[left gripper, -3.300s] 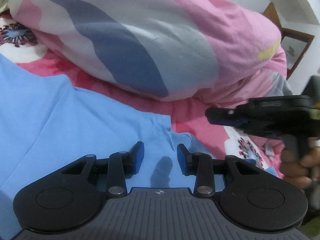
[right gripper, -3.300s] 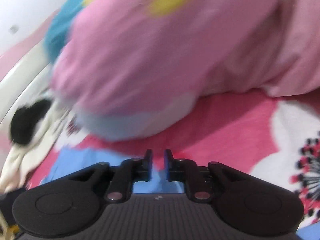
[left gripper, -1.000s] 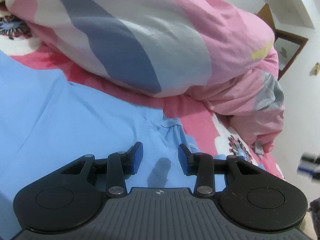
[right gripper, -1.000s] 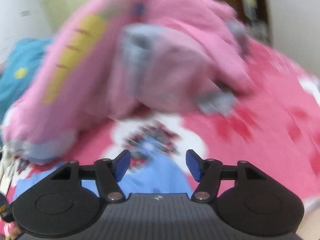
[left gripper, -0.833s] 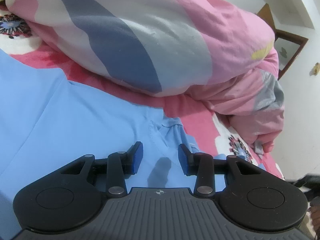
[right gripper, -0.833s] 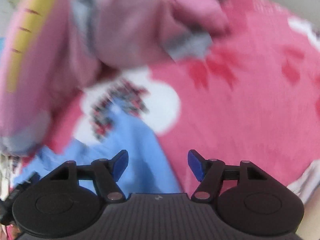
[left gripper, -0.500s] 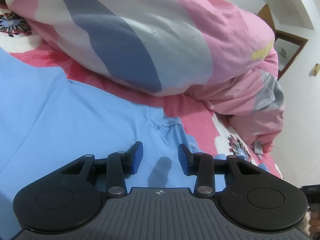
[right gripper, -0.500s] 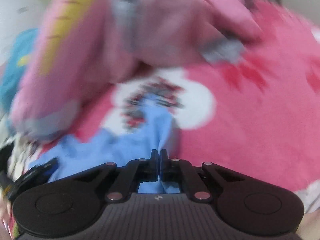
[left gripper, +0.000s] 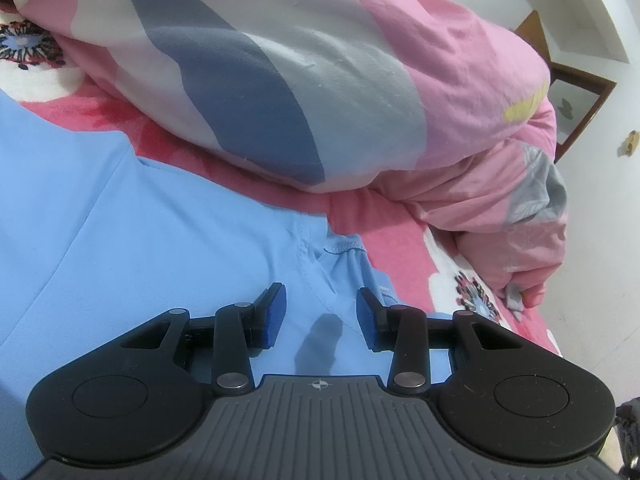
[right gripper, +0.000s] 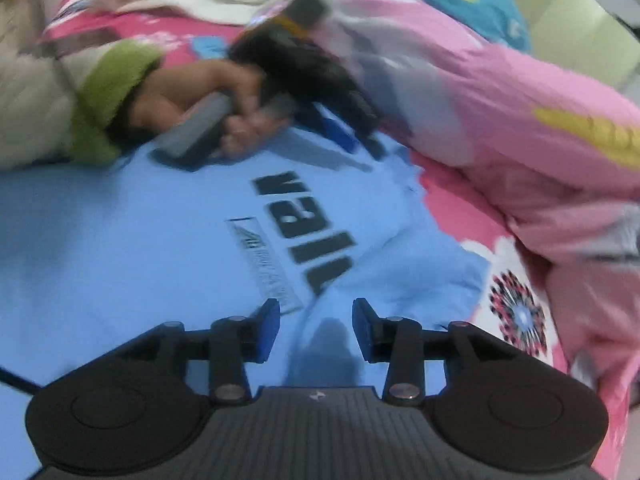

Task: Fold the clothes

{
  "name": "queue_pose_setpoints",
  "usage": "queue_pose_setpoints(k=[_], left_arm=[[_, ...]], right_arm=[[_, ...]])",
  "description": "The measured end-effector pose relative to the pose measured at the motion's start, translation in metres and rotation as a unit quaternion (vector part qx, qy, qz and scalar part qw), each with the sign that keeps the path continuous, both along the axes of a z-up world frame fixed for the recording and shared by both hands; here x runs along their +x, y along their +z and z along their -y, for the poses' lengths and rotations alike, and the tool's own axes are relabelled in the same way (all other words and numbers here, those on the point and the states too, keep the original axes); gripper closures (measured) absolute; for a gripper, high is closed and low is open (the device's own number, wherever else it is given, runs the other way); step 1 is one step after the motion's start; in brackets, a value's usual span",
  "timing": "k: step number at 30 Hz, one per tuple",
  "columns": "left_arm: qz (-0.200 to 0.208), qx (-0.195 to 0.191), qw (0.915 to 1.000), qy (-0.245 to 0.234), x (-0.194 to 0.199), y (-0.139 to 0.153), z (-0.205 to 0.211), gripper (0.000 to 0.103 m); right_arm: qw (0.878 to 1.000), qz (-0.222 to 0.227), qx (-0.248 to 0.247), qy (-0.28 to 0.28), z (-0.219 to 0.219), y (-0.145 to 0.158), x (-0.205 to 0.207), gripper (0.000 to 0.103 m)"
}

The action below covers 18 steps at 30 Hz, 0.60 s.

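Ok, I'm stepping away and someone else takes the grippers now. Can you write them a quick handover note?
Left gripper: open, holding nothing, poised over the sleeve area of the light blue T-shirt.
Right gripper: open, holding nothing, over the shirt's printed side near the black lettering.
The shirt lies spread on the pink floral bedsheet, beside the bunched pink and grey duvet.
Done: the shirt is laid out roughly flat, though wrinkled near its right edge.
Left: no fold shows yet, so the sleeves and body probably still need folding.
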<state>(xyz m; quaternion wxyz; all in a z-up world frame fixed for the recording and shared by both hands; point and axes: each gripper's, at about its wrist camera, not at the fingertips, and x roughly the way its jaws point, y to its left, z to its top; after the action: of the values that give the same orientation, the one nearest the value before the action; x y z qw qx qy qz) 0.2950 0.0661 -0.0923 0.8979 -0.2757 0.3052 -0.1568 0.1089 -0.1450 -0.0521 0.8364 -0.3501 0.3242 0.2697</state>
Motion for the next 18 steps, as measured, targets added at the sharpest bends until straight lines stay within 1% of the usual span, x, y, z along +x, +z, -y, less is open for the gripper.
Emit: queue_pose_setpoints(k=[1, 2, 3, 4, 5, 6, 7, 8, 9, 10, 12, 14, 18], left_arm=[[0.0, -0.001, 1.0, 0.0, 0.0, 0.0, 0.0, 0.064], [0.0, -0.001, 1.0, 0.0, 0.0, 0.0, 0.0, 0.064], [0.0, 0.0, 1.0, 0.0, 0.0, 0.0, 0.0, 0.064], [0.0, 0.0, 1.0, 0.0, 0.0, 0.0, 0.0, 0.064], [-0.001, 0.0, 1.0, 0.0, 0.0, 0.0, 0.0, 0.064], [-0.001, 0.0, 1.0, 0.0, 0.0, 0.0, 0.0, 0.064], [-0.001, 0.0, 1.0, 0.0, 0.0, 0.0, 0.0, 0.064], [-0.001, 0.0, 1.0, 0.0, 0.0, 0.001, 0.0, 0.064], [-0.001, 0.0, 1.0, 0.0, 0.0, 0.001, 0.0, 0.064], [-0.001, 0.0, 1.0, 0.0, 0.0, 0.001, 0.0, 0.064], [-0.001, 0.0, 1.0, 0.0, 0.0, 0.001, 0.0, 0.064], [-0.001, 0.0, 1.0, 0.0, 0.0, 0.001, 0.0, 0.064], [-0.001, 0.0, 1.0, 0.0, 0.0, 0.001, 0.0, 0.064]], right_arm=[[1.0, -0.001, 0.013, -0.003, 0.0, 0.004, -0.001, 0.061], [0.999, -0.004, 0.04, -0.012, 0.005, 0.011, 0.0, 0.058], [0.996, -0.012, 0.078, -0.027, 0.013, 0.02, 0.004, 0.056], [0.992, -0.019, 0.115, -0.045, 0.022, 0.026, 0.009, 0.051], [0.985, -0.029, 0.152, -0.073, 0.034, 0.033, 0.015, 0.051], [0.976, -0.039, 0.189, -0.102, 0.046, 0.039, 0.021, 0.051], [0.966, -0.05, 0.214, -0.133, 0.058, 0.042, 0.028, 0.051], [0.953, -0.063, 0.24, -0.171, 0.07, 0.042, 0.037, 0.051], [0.942, -0.075, 0.26, -0.197, 0.08, 0.04, 0.043, 0.051], [0.928, -0.092, 0.284, -0.222, 0.09, 0.037, 0.05, 0.051], [0.913, -0.116, 0.31, -0.24, 0.1, 0.03, 0.055, 0.054], [0.914, -0.121, 0.302, -0.243, 0.096, 0.022, 0.063, 0.057], [0.916, -0.131, 0.286, -0.249, 0.088, 0.005, 0.078, 0.057]])
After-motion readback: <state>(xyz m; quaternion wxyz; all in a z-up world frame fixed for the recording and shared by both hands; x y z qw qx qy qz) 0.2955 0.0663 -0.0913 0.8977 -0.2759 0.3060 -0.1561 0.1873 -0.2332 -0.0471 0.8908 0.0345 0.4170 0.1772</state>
